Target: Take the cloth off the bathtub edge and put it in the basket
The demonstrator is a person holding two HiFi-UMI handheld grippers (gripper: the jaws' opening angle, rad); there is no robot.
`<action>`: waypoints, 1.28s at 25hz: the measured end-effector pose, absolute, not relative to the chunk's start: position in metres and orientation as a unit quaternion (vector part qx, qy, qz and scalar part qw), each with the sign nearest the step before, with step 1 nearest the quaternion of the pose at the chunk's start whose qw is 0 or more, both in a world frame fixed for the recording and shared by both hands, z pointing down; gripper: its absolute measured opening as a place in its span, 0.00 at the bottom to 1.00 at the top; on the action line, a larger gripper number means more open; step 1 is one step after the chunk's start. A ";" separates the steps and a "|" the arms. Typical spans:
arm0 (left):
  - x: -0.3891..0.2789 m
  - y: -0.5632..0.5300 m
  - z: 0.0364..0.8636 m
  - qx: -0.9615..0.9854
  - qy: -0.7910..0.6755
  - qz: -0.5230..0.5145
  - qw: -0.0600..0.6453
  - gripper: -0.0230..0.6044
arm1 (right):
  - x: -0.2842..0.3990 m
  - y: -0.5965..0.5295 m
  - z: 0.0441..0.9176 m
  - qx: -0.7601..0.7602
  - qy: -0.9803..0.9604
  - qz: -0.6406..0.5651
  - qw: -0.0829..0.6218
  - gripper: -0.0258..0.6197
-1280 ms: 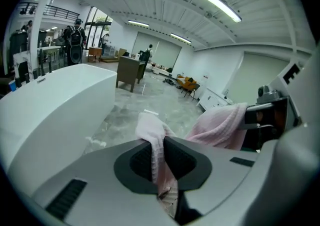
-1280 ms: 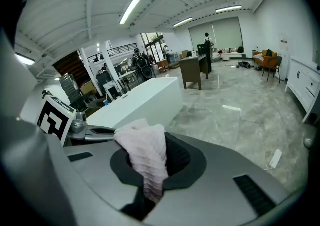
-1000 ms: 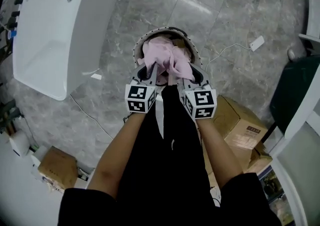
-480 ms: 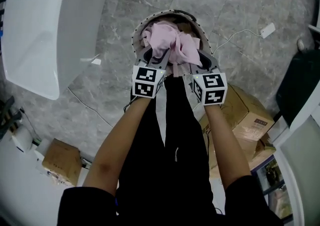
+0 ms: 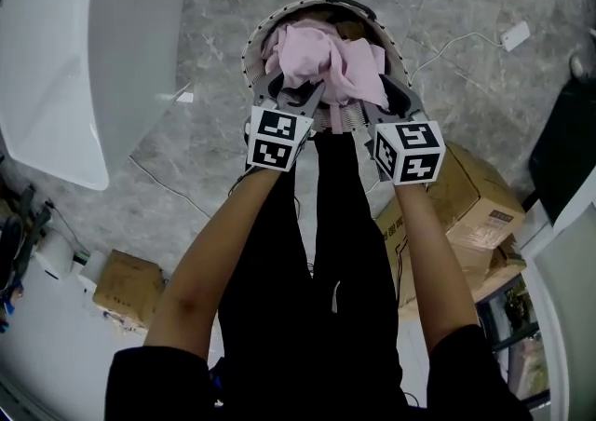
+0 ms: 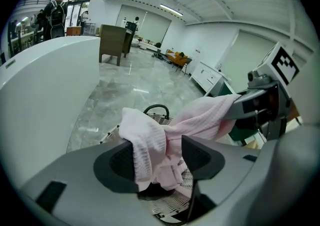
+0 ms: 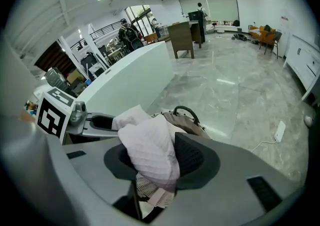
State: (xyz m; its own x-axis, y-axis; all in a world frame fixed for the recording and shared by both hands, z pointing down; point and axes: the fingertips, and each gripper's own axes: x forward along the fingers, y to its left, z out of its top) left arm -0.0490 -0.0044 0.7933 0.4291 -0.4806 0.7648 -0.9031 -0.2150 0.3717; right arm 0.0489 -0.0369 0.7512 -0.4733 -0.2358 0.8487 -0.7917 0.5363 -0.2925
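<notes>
Head view: I have the left tool (image 5: 293, 91) and the right tool (image 5: 384, 98) at the near rim of the basket (image 5: 250, 51) on the floor. The pink cloth (image 5: 321, 61) is bunched over its mouth, and the bathtub (image 5: 56, 56) stands off to the left.

Left gripper view: the left tool's (image 6: 157, 157) jaws have just been opening and stand spread. The cloth (image 6: 145, 137) hangs loose between them, above the basket (image 6: 162, 117).

Right gripper view: the right tool's (image 7: 162, 162) jaws have also just been opening and stand spread, with a fold of cloth (image 7: 150, 150) slack between them.

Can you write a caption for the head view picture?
Left gripper and right gripper, jaws just opening around the pink waffle-weave cloth, above the round white mesh basket.
</notes>
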 end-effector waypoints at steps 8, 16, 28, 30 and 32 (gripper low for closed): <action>-0.032 -0.012 0.811 0.749 -0.432 0.287 0.413 0.59 | 0.053 -0.042 0.750 0.347 -0.782 0.353 0.379 0.37; -0.032 -0.002 0.818 0.735 -0.438 0.309 0.416 0.65 | 0.058 -0.016 0.758 0.335 -0.774 0.372 0.387 0.37; -0.045 0.015 0.821 0.705 -0.470 0.330 0.416 0.73 | 0.072 0.003 0.763 0.332 -0.772 0.360 0.404 0.37; -0.045 0.018 0.822 0.704 -0.469 0.331 0.417 0.73 | 0.071 0.008 0.765 0.325 -0.774 0.355 0.412 0.37; -0.045 0.023 0.823 0.704 -0.467 0.335 0.418 0.73 | 0.072 0.015 0.769 0.322 -0.771 0.358 0.417 0.37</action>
